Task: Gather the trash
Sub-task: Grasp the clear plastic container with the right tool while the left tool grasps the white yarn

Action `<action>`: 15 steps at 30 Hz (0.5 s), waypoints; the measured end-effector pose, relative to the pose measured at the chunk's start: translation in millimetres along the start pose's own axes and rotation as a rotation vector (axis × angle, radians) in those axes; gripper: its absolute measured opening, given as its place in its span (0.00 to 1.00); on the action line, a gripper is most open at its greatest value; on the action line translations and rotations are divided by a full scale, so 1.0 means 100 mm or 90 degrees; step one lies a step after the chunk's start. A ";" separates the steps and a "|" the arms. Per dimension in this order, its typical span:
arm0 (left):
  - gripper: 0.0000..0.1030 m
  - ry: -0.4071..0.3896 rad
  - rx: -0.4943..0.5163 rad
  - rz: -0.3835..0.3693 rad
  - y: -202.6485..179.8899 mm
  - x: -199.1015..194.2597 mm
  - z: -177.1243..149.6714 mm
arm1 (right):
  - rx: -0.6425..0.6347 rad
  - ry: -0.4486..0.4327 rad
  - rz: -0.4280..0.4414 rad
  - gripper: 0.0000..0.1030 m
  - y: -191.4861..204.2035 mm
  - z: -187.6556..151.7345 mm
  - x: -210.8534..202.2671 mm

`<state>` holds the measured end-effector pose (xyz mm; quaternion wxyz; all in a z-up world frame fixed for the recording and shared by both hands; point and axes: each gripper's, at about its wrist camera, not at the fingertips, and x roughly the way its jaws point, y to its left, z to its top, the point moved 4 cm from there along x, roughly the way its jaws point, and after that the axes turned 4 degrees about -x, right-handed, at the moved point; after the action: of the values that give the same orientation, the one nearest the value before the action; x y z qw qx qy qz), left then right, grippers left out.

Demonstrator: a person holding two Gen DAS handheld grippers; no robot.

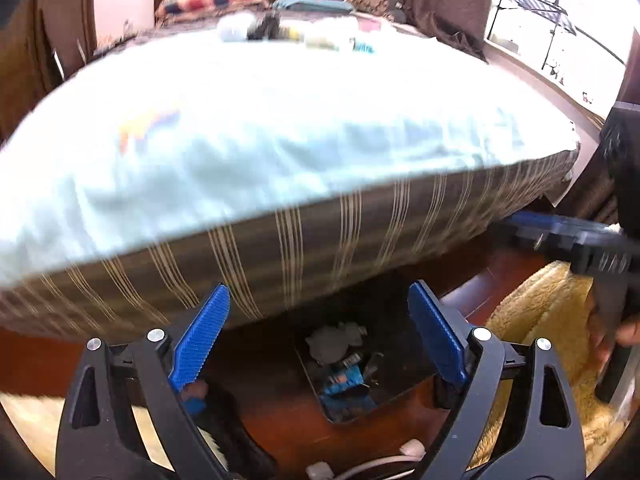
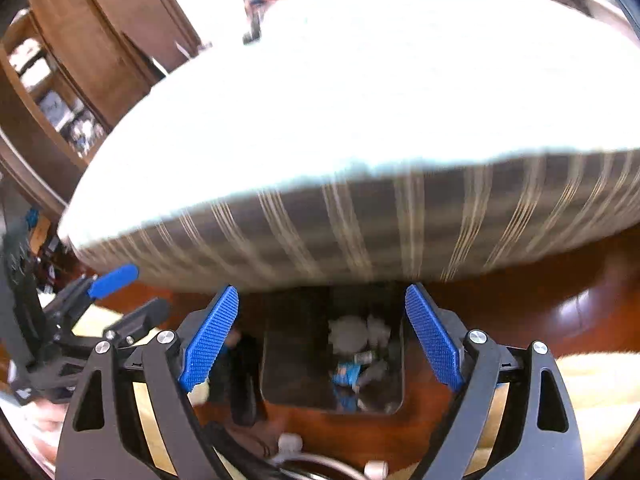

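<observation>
A dark bin (image 1: 400,364) stands on the wooden floor at the foot of the bed. Inside it lie crumpled white paper (image 1: 334,342) and a blue wrapper (image 1: 344,386). My left gripper (image 1: 320,336) hangs above the bin, jaws wide open, nothing between its blue pads (image 1: 202,340). In the right wrist view the same bin (image 2: 292,360) shows white paper (image 2: 350,336) and the blue wrapper (image 2: 347,376). My right gripper (image 2: 322,338) is open and empty above it too. Several small items (image 1: 280,32) lie blurred far up the bed.
The bed (image 1: 280,128) with its pale blue sheet and striped mattress side fills the view ahead. A yellow fluffy rug (image 1: 540,320) lies to the right of the bin. White plugs and a cable (image 1: 412,450) lie on the floor nearby. A wooden cabinet (image 2: 100,40) stands at the left.
</observation>
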<state>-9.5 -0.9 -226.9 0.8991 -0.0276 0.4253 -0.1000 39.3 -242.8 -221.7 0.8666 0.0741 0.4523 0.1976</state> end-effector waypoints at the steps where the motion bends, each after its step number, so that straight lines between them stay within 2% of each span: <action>1: 0.86 -0.017 0.002 0.001 0.01 -0.07 0.08 | -0.008 -0.020 -0.007 0.85 -0.01 0.13 -0.10; 3: 0.90 -0.040 0.008 0.014 0.03 -0.16 0.24 | -0.022 -0.045 -0.016 0.87 0.02 0.33 -0.17; 7: 0.90 -0.053 0.034 0.038 0.00 -0.20 0.56 | -0.050 -0.077 -0.031 0.87 0.07 0.78 -0.18; 11: 0.90 -0.064 0.057 0.050 0.02 -0.14 0.91 | -0.047 -0.079 -0.031 0.87 0.10 1.17 0.06; 15: 0.90 -0.050 0.029 0.032 0.07 0.07 1.19 | -0.035 -0.073 -0.039 0.86 0.05 1.49 0.34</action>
<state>87.2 0.8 -157.2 0.9176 0.0000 0.3880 -0.0860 176.3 -216.8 -159.4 0.8985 0.0475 0.3982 0.1788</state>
